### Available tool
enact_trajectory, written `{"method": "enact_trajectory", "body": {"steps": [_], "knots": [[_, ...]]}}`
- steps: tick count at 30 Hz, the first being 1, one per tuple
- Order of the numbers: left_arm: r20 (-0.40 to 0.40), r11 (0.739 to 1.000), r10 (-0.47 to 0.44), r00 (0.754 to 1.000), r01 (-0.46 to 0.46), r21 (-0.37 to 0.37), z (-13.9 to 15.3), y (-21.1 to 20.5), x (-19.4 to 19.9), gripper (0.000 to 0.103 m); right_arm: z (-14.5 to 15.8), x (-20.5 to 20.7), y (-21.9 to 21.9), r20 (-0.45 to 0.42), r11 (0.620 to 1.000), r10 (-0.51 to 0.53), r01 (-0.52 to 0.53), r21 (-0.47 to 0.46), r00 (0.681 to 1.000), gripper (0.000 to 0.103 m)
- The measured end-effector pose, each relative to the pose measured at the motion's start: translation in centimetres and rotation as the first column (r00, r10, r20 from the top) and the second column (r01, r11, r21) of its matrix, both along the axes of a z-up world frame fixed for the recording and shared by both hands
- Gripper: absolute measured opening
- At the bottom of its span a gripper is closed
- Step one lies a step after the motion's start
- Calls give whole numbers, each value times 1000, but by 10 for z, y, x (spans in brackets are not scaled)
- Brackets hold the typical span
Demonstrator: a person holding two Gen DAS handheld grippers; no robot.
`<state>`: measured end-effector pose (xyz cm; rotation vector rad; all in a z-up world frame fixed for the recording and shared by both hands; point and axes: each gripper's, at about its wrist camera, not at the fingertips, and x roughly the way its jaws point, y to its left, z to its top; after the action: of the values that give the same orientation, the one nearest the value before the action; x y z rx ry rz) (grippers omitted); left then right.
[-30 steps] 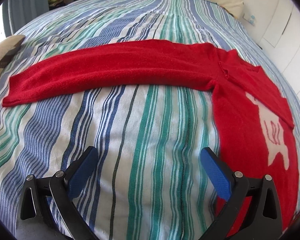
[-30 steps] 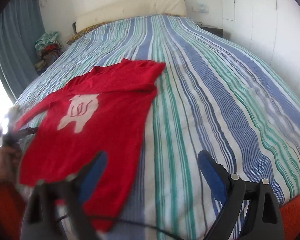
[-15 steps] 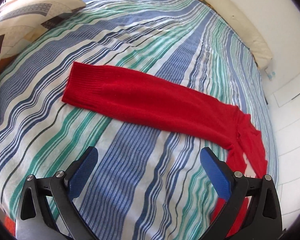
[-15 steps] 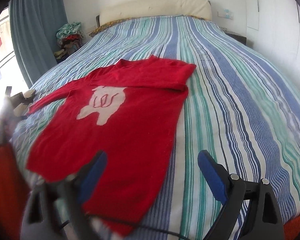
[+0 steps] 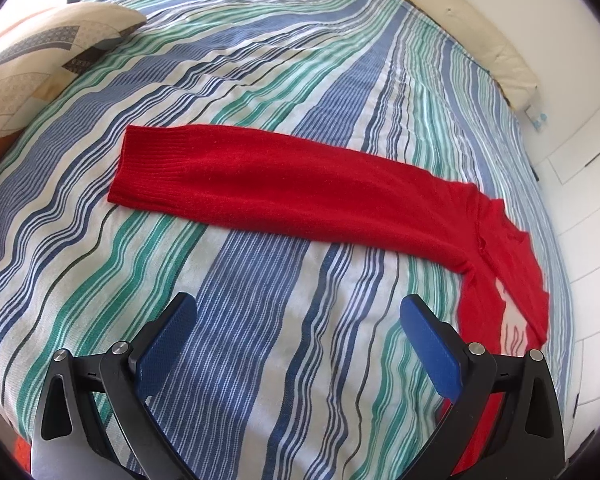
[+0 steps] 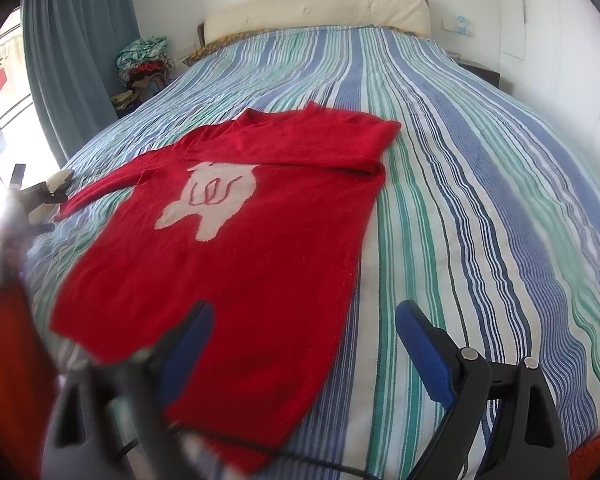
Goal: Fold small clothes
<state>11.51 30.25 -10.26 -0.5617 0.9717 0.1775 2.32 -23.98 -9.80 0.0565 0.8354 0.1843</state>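
A home bedroom: a wide bed (image 6: 480, 184) under a striped cover, cream padded headboard (image 6: 316, 10), blue curtain (image 6: 76, 52), and what looks like heaped clothes (image 6: 144, 64) beside it.

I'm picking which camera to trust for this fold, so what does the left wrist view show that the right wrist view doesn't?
Only the left wrist view shows the cuff of the outstretched sleeve and a patterned pillow.

Only the right wrist view shows the sweater's white motif whole, the other sleeve folded across the chest, the hem, and a curtain.

Both show the red sweater on the striped bedspread, with open jaws.
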Motion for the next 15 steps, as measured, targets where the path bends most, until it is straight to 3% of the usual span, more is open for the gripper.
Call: {"method": "enact_trajectory", "body": {"steps": [15], "knots": [[31,998,-13,999,11,57,-2,-10,-8,102,-1,1,-5,-3,1000,-14,15,8,1000,91]]}}
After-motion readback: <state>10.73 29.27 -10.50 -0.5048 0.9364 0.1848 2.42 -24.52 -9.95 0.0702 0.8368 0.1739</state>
